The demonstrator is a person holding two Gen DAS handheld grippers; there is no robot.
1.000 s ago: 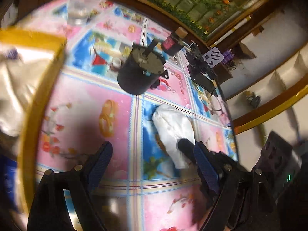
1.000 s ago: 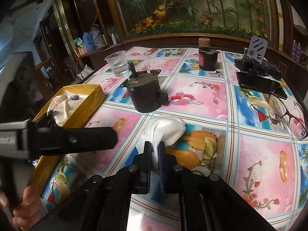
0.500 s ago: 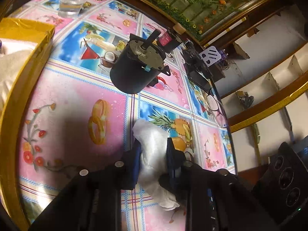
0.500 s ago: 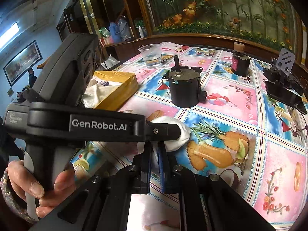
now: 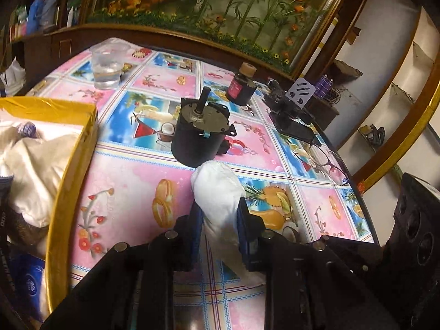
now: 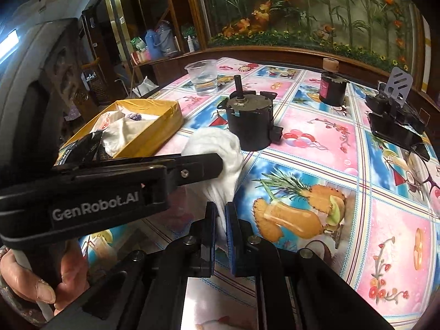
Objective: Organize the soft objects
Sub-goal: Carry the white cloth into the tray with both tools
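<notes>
White, crumpled soft cloth (image 5: 217, 192) sits pinched between the two fingers of the left gripper (image 5: 218, 220) in the left wrist view, its rounded end standing above the floral plastic tablecloth (image 5: 123, 187) toward the near edge. Jaws are closed to the cloth's width. Judged light, limp and compressible; it should sag when lifted, so a hold near mid-length suits it. One yellow cardboard box (image 5: 79, 148) lies at the left edge, with pale fabric inside. One black cylindrical motor with a shaft (image 5: 200, 134) stands just beyond the cloth. One clear plastic cup (image 5: 106, 67) and one dark jar with a cork lid (image 5: 242, 86) stand toward the far edge.

Right wrist view: the right gripper (image 6: 220, 220) is closed almost fully on the cloth's lower tail (image 6: 220, 165), while the left gripper (image 6: 198, 169) clamps the bulk from the left side. Both tools therefore hold one cloth, raised off or barely touching the table; which, cannot be told. Box (image 6: 154, 134), motor (image 6: 250, 123), cup (image 6: 203, 77) and jar (image 6: 332, 88) appear once each.
</notes>
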